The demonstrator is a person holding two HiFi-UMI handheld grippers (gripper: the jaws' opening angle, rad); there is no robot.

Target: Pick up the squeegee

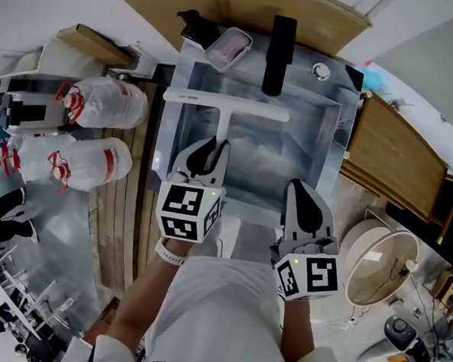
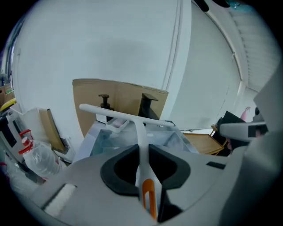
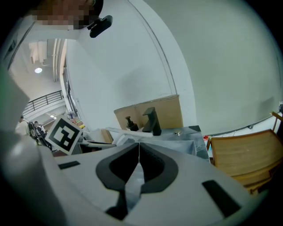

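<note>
Head view steeply down; both gripper views toward sink (image 1: 326, 141)

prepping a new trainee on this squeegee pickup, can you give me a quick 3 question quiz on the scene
1. True or false: the left gripper is shut on the handle of the squeegee.
2. The right gripper has its jaws: A) wide apart, B) together with nothing between them, C) clamped on the squeegee.
3. Fill in: in the head view, the squeegee's blade is above the ____.
Key: 1 true; 2 B; 3 sink.
</note>
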